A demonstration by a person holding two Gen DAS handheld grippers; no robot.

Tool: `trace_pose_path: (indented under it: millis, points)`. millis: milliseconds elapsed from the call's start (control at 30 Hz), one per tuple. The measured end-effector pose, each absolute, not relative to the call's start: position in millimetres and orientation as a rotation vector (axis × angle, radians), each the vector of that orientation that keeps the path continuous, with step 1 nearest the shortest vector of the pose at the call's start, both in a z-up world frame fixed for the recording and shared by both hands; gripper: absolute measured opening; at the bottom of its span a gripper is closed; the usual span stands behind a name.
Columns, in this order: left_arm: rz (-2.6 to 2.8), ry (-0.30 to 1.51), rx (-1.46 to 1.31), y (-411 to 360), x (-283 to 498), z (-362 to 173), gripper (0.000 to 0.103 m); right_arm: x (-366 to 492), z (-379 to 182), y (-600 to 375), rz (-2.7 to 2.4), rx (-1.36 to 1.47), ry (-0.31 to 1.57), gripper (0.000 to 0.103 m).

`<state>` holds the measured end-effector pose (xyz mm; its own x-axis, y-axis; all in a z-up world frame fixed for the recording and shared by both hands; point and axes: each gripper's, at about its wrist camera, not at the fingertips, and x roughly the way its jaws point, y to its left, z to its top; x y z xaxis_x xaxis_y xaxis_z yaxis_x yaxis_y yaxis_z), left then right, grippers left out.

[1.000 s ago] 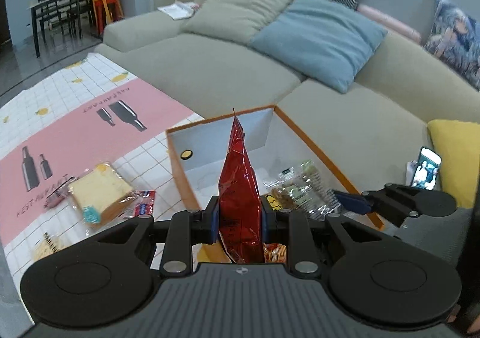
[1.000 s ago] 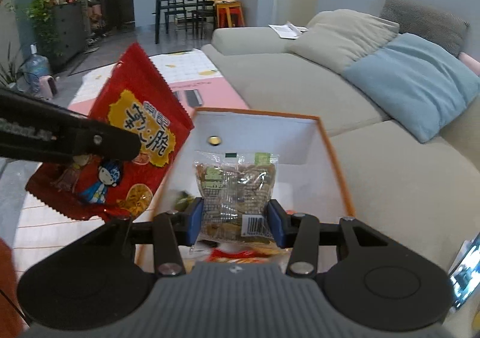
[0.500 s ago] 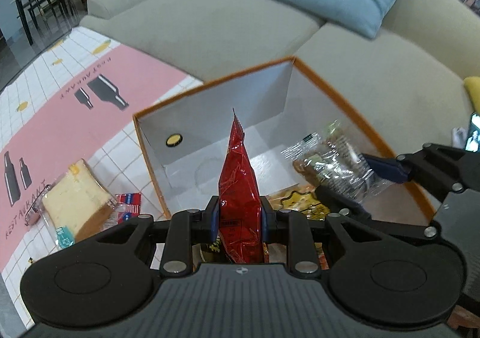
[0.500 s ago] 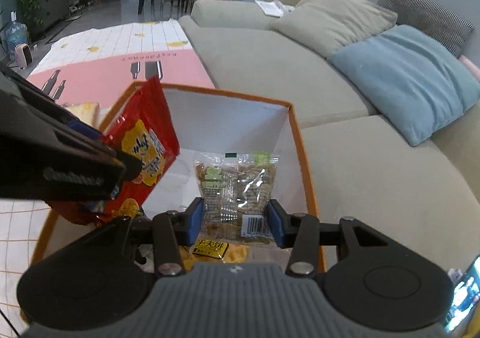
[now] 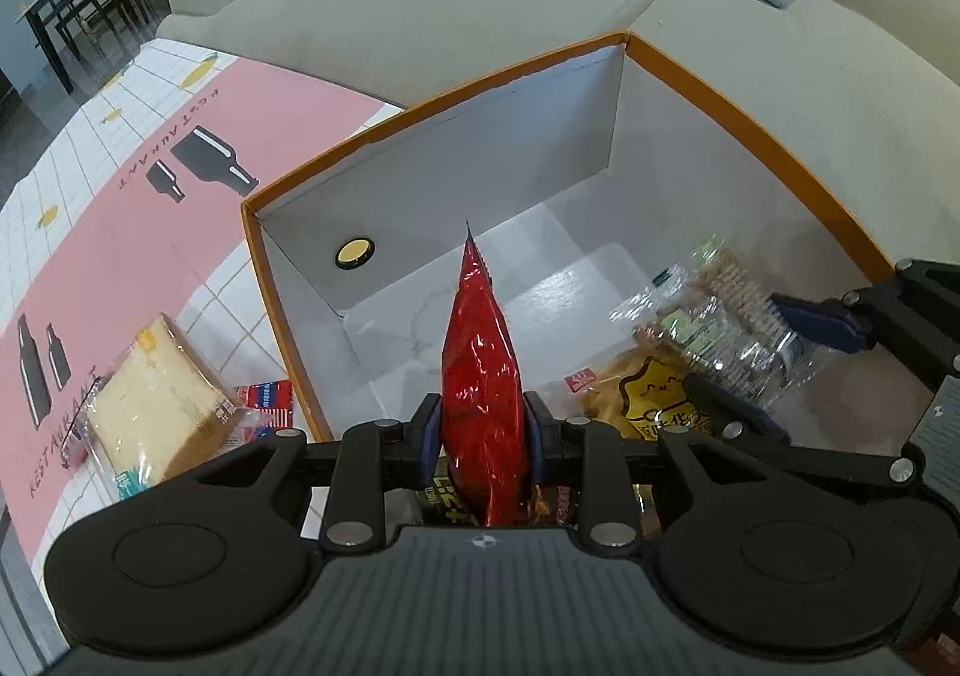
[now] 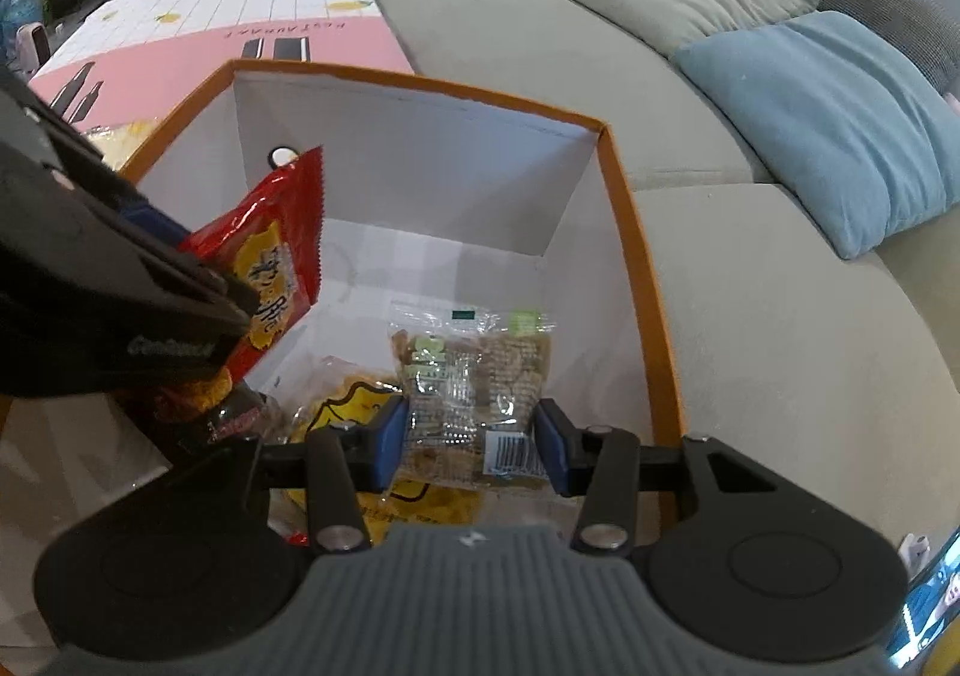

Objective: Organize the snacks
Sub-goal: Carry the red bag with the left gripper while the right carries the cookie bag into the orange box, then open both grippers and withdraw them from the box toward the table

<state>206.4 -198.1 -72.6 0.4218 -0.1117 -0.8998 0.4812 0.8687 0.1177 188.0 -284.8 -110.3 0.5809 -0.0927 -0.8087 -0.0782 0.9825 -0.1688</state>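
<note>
Red bag (image 5: 480, 376) pinched in our left gripper (image 5: 483, 430), clear pack (image 6: 474, 394) in our right gripper (image 6: 473, 445), both over the box (image 5: 750, 118); next we should release them inside.

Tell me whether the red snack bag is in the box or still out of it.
Partly in: the red snack bag, clamped in the left gripper, hangs inside the orange-rimmed box, its top below the rim, unreleased.
</note>
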Motion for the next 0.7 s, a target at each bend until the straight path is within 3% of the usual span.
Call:
trace_pose_path:
  millis: [67, 100, 167, 400, 700]
  points:
    - [-0.391, 1.072, 0.375, -195, 207, -71, 0.043, 189, -110, -285, 0.0, -0.18, 0.966, 0.045]
    - [-0.394, 1.068, 0.371, -194, 207, -69, 0.054, 188, -109, -285, -0.004, -0.183, 0.961, 0.046]
    - [-0.397, 1.04, 0.375, -192, 204, -63, 0.063, 187, -106, -282, -0.023, -0.208, 0.95, 0.056]
    - [-0.385, 0.961, 0.305, -172, 190, -27, 0.07, 177, -83, -276, -0.057, -0.233, 0.911, 0.06]
    - [-0.363, 0.829, 0.17, -128, 152, 22, 0.071, 142, -41, -256, -0.103, -0.191, 0.798, 0.061]
